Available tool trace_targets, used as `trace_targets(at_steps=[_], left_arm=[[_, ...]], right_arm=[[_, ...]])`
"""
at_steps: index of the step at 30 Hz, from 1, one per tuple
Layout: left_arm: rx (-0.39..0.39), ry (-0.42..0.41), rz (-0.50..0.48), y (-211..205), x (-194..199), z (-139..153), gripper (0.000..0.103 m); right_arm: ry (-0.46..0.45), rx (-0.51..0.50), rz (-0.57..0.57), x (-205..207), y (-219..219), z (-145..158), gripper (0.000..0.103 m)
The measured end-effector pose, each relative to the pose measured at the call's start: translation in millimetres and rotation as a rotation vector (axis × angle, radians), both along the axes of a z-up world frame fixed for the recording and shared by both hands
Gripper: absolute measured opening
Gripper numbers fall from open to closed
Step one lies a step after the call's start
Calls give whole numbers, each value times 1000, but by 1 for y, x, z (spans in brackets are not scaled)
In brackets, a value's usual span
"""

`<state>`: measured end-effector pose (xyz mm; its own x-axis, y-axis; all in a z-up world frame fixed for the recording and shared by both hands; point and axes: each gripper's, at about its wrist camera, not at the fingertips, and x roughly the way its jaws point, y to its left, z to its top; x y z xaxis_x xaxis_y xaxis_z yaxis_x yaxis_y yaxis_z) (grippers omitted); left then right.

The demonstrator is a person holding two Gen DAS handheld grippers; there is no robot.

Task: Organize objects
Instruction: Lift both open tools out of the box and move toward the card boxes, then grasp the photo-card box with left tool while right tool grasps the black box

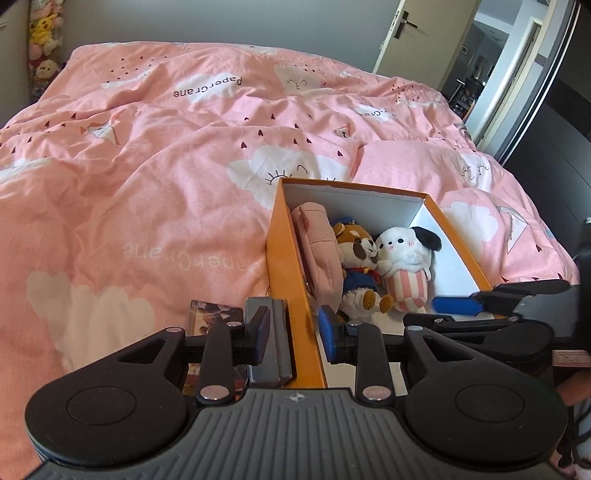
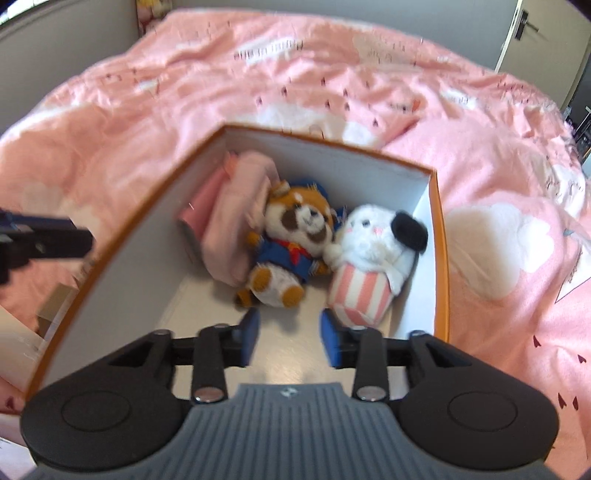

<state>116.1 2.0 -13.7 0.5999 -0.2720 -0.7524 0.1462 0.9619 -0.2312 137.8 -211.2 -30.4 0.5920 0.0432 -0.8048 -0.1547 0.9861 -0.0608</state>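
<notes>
An orange box (image 1: 291, 291) with a white inside sits on the bed. In it lie a pink fabric bundle (image 1: 321, 254), a brown raccoon plush (image 1: 360, 266) in a blue sailor suit, and a white dog plush (image 1: 404, 266) in a pink-striped cup. My left gripper (image 1: 297, 332) hangs over the box's left wall, jaws a little apart. That wall and a grey slab (image 1: 279, 343) outside it show behind the gap. My right gripper (image 2: 290, 332) is open over the box floor (image 2: 288, 354), nothing between its pads. Its right pad (image 2: 330, 336) is just short of the striped dog plush (image 2: 365, 273).
A pink cloud-print duvet (image 1: 147, 184) covers the bed all around the box. A small picture block (image 1: 210, 314) lies left of the grey slab. Several plush toys (image 1: 44, 40) are stacked at the far left corner. An open door (image 1: 402, 33) and a dark wardrobe (image 1: 554, 155) stand to the right.
</notes>
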Motion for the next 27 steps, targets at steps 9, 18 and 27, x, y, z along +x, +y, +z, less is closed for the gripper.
trace_targets(at_steps=[9, 18, 27], left_arm=[[60, -56, 81, 12, -25, 5, 36], [54, -82, 96, 45, -45, 19, 41], [23, 34, 189, 92, -49, 14, 48]], right_arm=[[-175, 81, 42, -31, 32, 38, 80], [-217, 186, 101, -42, 65, 44, 81], [-167, 195, 219, -36, 111, 35, 79]])
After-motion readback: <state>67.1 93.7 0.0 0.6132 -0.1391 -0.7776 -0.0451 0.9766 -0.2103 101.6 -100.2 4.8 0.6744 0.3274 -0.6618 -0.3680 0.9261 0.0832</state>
